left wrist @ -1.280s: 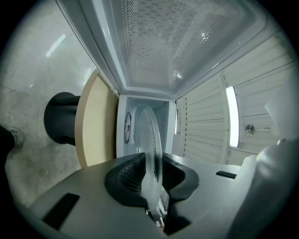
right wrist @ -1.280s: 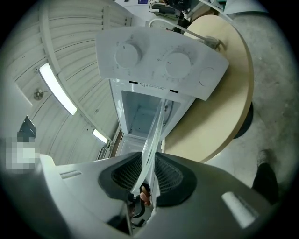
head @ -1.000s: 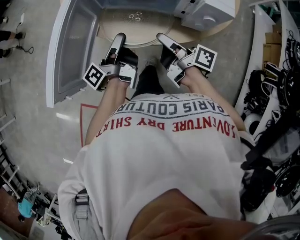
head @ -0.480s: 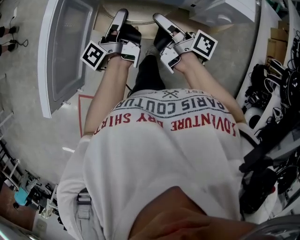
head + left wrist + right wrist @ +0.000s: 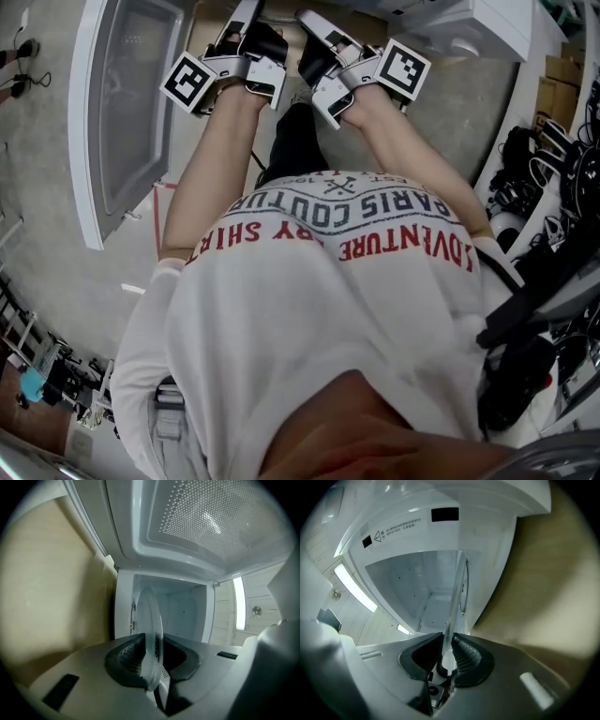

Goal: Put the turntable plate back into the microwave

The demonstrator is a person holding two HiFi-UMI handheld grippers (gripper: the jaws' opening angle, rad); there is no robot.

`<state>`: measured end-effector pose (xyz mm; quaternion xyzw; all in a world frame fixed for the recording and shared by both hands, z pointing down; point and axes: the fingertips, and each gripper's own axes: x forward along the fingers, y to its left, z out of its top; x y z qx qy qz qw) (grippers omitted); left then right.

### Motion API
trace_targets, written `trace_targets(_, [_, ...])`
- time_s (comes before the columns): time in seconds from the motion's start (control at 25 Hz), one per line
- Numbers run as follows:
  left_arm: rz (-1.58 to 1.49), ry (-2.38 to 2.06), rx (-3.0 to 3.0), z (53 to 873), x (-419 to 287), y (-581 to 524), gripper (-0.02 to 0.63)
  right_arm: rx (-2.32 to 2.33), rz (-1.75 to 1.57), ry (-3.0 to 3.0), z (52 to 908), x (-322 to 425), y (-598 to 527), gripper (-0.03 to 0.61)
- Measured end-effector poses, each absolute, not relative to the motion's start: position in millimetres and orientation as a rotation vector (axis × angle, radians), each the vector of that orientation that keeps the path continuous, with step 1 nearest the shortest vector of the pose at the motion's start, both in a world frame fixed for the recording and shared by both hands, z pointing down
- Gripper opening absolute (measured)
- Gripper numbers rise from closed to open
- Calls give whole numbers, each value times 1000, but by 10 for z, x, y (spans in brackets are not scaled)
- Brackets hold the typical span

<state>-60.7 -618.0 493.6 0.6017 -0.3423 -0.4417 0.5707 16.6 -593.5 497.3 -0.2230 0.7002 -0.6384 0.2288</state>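
Both grippers hold the clear glass turntable plate (image 5: 151,634) by its rim, seen edge-on in each gripper view. My left gripper (image 5: 151,663) is shut on it, and my right gripper (image 5: 449,656) is shut on the plate (image 5: 455,602) at the opposite side. The plate's far part reaches into the white microwave cavity (image 5: 183,611), which also fills the right gripper view as the cavity (image 5: 422,588). In the head view the left gripper (image 5: 246,19) and right gripper (image 5: 314,26) sit at the top edge; the plate is out of that frame.
The open microwave door (image 5: 122,103) hangs at the left of the head view, its perforated window (image 5: 211,517) above the left gripper. A beige tabletop (image 5: 51,583) carries the oven. Cables and gear (image 5: 553,178) crowd the right side.
Both grippers have moved forward with the plate toward the microwave; the plate, visible a second ago in the head view, has passed out of its top edge.
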Motion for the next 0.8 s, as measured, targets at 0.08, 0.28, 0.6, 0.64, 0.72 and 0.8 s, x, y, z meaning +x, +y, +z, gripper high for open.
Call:
trace_targets(0.08, [-1035, -808, 1419, 4920, -610, -6191, 64, -616, -1764, 1915, 4966, 162, -5929, 60])
trace_targets(0.28, [-1010, -802, 1404, 4958, -564, -6203, 63, -632, -1778, 1853, 4972, 209, -5942, 54])
trace_targets(0.6, [-947, -792, 1421, 5004, -528, -6117, 63, -642, -1764, 1747, 5033, 286, -5963, 48])
trace_targets(0.64, [-949, -788, 1420, 5024, -523, -6099, 63, -645, -1761, 1740, 5052, 300, -5974, 48])
trace_targets(0.72, [-953, -776, 1417, 5053, -510, -6078, 64, -654, -1753, 1729, 5071, 331, -6010, 46])
trace_targets(0.8, [-952, -768, 1409, 5039, -500, -6090, 64, -656, -1744, 1716, 5049, 345, -6060, 46])
